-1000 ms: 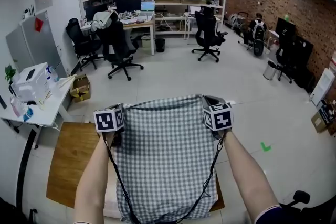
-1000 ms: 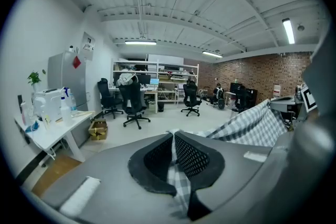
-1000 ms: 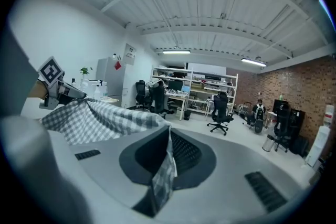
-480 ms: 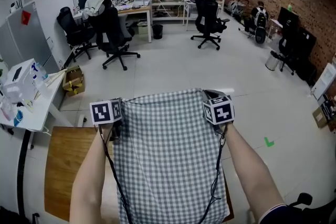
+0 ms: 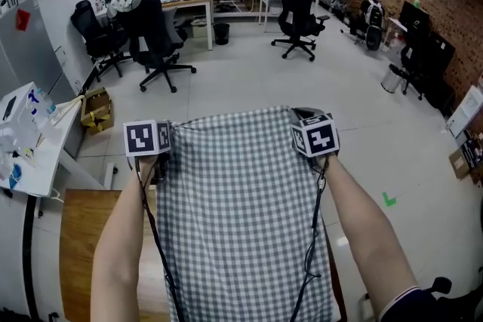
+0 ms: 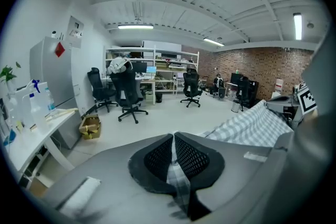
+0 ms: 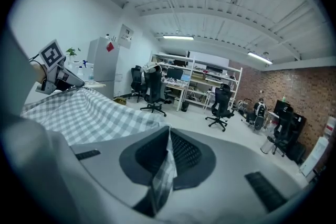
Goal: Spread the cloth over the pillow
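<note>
Checked cloth [image 5: 241,207] stretched between both grippers — left [image 6: 173,157], right [image 7: 167,157] — jaws clenched on its corners.

Bright, even ceiling-tube light; fisheye edges bend and darken.

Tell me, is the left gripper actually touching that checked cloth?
Touching. The left gripper view shows the left gripper with its jaws closed on an edge of the checked cloth, and the fabric is pinched tight between them.
</note>
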`<state>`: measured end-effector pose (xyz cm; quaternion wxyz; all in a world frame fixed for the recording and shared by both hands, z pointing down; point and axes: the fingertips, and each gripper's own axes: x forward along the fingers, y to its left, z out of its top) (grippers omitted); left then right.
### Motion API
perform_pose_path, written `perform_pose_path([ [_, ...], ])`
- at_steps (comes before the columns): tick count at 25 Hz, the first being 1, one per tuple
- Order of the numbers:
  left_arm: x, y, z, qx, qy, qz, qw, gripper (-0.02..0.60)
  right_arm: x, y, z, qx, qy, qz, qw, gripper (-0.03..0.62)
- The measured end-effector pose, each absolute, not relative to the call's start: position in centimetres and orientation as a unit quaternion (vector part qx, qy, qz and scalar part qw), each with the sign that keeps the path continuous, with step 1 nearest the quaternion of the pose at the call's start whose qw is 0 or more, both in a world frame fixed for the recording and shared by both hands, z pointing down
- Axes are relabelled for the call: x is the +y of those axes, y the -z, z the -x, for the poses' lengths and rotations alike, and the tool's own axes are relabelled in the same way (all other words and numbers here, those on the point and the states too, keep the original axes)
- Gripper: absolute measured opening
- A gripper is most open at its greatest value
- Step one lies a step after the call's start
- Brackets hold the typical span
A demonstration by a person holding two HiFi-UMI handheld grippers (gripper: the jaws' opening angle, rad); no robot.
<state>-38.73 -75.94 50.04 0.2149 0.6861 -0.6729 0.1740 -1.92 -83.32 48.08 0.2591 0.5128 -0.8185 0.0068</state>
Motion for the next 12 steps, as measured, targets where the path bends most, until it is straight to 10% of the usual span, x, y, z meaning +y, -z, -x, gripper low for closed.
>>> perform_pose_path([
  [12, -79.4, -57.7, 39.2, -0.658, -0.249, -0.675, 0.221, 0.014, -86.9, -55.8, 2.2, -0.807, -0.028, -0.498, 0.316, 0.018],
])
